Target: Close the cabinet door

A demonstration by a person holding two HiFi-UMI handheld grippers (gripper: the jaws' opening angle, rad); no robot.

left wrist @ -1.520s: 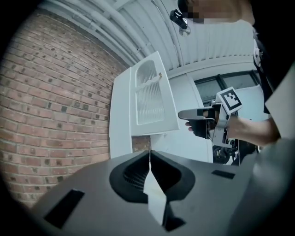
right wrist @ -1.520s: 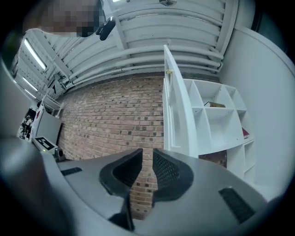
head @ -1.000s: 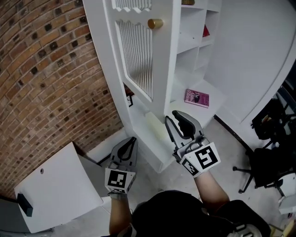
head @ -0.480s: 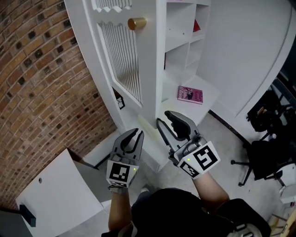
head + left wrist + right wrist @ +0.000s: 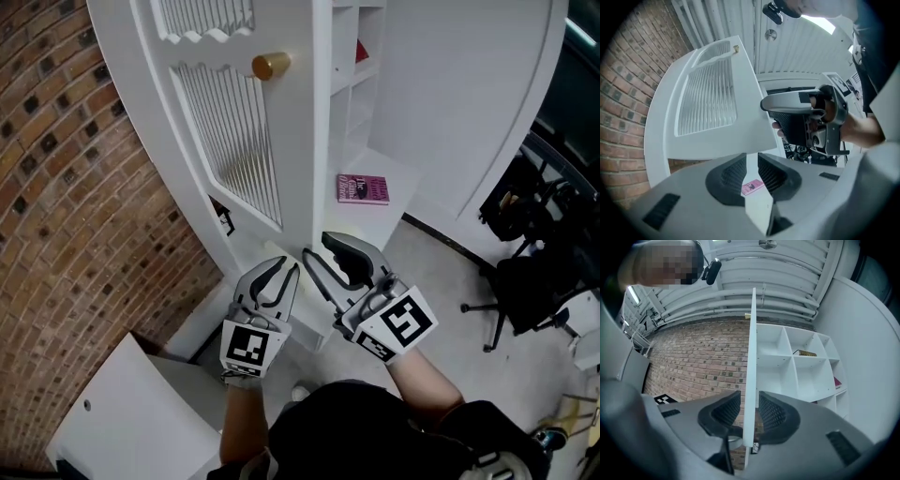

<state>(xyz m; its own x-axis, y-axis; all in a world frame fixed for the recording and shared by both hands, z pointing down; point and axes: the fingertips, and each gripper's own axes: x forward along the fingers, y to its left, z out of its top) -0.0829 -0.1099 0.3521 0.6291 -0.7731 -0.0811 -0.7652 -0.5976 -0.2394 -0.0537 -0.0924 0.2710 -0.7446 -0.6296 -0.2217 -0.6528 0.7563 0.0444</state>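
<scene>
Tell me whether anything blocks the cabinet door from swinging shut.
Nothing visible blocks the cabinet door. The pink book lies flat on the bottom shelf. Only the right gripper, jaws apart astride the door's edge, is in the gap.

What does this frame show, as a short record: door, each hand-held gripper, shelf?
door: cabinet door open, swung away from the shelves
right: right hand-held gripper, jaws apart, door's edge lined up between them
left: left hand-held gripper, jaws apart, empty
shelf: pink book lying flat
task: door not closed
</scene>
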